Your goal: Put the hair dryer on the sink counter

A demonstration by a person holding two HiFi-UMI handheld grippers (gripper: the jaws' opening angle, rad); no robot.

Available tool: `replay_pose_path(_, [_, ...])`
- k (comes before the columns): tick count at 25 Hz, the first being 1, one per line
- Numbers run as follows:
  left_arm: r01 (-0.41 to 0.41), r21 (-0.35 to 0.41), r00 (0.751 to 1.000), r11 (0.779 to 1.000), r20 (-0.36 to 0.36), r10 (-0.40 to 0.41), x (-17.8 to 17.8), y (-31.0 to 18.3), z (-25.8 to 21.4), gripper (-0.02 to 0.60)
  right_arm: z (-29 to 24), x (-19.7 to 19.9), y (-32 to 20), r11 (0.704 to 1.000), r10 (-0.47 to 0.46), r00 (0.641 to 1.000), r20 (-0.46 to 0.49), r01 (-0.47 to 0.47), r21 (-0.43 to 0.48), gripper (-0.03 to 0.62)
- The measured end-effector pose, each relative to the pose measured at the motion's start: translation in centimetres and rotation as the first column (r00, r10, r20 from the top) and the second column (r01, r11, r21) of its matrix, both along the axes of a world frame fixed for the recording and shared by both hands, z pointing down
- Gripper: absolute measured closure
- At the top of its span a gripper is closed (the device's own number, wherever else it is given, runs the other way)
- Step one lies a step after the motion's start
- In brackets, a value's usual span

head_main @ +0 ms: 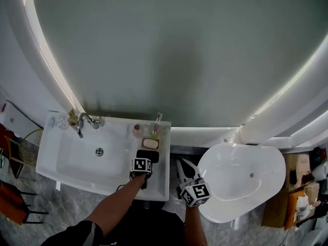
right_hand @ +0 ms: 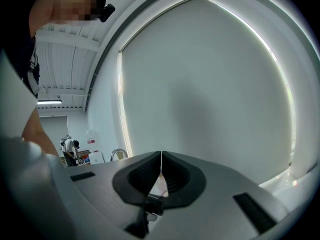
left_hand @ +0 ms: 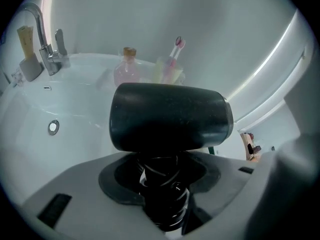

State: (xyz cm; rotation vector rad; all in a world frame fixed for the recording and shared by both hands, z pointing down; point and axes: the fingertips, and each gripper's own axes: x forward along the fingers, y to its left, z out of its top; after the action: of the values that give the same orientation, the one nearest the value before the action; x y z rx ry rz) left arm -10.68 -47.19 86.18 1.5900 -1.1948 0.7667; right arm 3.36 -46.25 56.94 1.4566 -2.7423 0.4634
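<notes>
The black hair dryer hangs just over the right end of the white sink counter, close in front of the soap. My left gripper is shut on its handle and points steeply down. In the left gripper view the dryer's barrel lies crosswise above the jaws, and the cord-wrapped handle sits between them at my left gripper. My right gripper hovers between the sink and the bathtub, roughly level. It is shut with nothing in it, and in its own view the tips of my right gripper meet.
On the counter's right end are a bar of soap, a pink bottle and a cup with a toothbrush. The faucet stands at the basin's back left, the drain in its middle. A white bathtub sits to the right.
</notes>
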Motion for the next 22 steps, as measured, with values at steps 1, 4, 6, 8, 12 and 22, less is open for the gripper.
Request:
replay_pose_path(1, [0.001, -0.017, 1.0, 1.0, 0.01, -0.001, 0.0, 0.0, 0.4, 0.362, 0.0, 0.0, 0.1, 1.0, -0.002, 1.0, -0.001, 0.002, -0.002, 0.563])
replay_pose_path(4, [-0.005, -0.053, 0.999, 0.999, 0.039, 0.007, 0.0, -0.1, 1.4, 0.362, 0.2, 0.2, 0.2, 1.0, -0.001, 1.0, 0.0, 0.001, -0.01, 0.563])
replay_pose_path(6, [-0.02, -0.062, 0.998, 0.998, 0.054, 0.024, 0.4, -0.4, 2.0, 0.362, 0.4, 0.6, 0.2, 1.0, 0.003, 1.0, 0.005, -0.003, -0.023, 0.563])
replay_pose_path(8, [-0.024, -0.079, 0.998, 0.997, 0.064, 0.029, 0.6, -0.5, 2.6, 0.362, 0.6, 1.0, 0.1, 1.0, 0.008, 1.0, 0.004, -0.008, -0.03, 0.563])
replay_pose_path(12, [0.014, -0.118, 0.998, 0.993, 0.063, -0.007, 0.3, -0.5, 3.4, 0.362, 0.7, 1.8, -0.2, 0.999, 0.021, 1.0, -0.011, -0.022, -0.029, 0.563])
replay_pose_path(22, [-0.001, -0.14, 0.995, 0.99, 0.103, 0.016, 0.5, -0.7, 3.9, 0.36, 1.7, 2.0, -0.2, 0.999, 0.012, 1.0, -0.016, -0.013, -0.049, 0.563])
